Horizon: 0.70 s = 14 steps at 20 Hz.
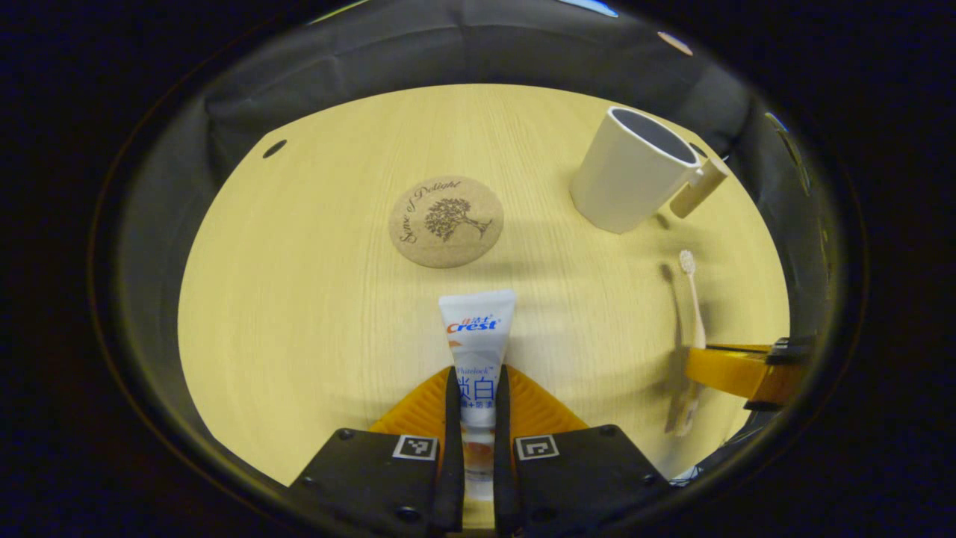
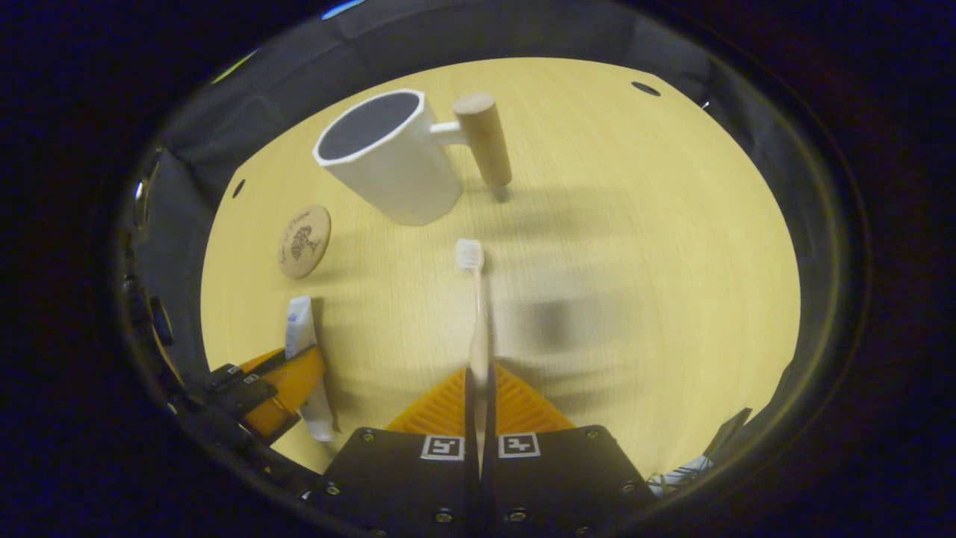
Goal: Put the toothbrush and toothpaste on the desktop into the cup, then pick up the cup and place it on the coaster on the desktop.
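Loading step: my left gripper (image 1: 476,418) clamps toothpaste (image 1: 476,351), right gripper (image 2: 479,407) clamps toothbrush (image 2: 478,314). Next, I tip both into cup (image 2: 392,161) beyond coaster (image 1: 446,221).

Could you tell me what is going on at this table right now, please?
A person is working with two handheld grippers. The left gripper has its jaws shut on the toothpaste, and the right gripper has its jaws shut on the toothbrush. The white cup with a wooden handle stands empty on the desktop, and the cork coaster lies bare beside it. Nothing has gone into the cup yet.
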Available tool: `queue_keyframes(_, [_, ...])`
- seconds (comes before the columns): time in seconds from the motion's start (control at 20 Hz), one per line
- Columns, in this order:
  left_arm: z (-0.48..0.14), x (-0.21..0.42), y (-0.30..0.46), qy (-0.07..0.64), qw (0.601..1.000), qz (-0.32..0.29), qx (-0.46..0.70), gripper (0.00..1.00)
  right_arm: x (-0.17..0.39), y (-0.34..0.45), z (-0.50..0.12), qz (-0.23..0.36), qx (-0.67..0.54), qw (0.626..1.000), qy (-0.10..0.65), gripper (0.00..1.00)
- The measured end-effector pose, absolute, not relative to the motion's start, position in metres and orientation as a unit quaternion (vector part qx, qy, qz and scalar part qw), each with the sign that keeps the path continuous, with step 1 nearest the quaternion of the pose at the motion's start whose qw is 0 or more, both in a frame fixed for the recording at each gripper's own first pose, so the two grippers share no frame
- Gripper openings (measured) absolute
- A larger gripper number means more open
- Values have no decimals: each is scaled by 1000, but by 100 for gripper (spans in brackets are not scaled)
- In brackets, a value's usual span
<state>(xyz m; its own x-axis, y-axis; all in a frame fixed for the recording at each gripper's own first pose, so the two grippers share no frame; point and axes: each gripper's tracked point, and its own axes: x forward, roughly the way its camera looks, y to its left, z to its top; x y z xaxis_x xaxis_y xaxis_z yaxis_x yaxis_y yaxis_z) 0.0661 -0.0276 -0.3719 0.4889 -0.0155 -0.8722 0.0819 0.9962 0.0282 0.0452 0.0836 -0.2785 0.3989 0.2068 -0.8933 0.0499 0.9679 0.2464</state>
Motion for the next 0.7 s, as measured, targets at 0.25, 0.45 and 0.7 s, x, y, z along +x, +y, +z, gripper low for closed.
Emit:
queue_keyframes(0.25, [-372,66,-28,505,862,-27,34,24,45,78,-242,50,156,843,513,2])
queue_keyframes(0.45, [-371,67,-27,501,864,-27,27,24,57,79,-206,58,172,858,481,2])
queue_keyframes(0.7, [-360,69,-27,488,872,-35,26,24,105,82,-149,68,207,884,413,3])
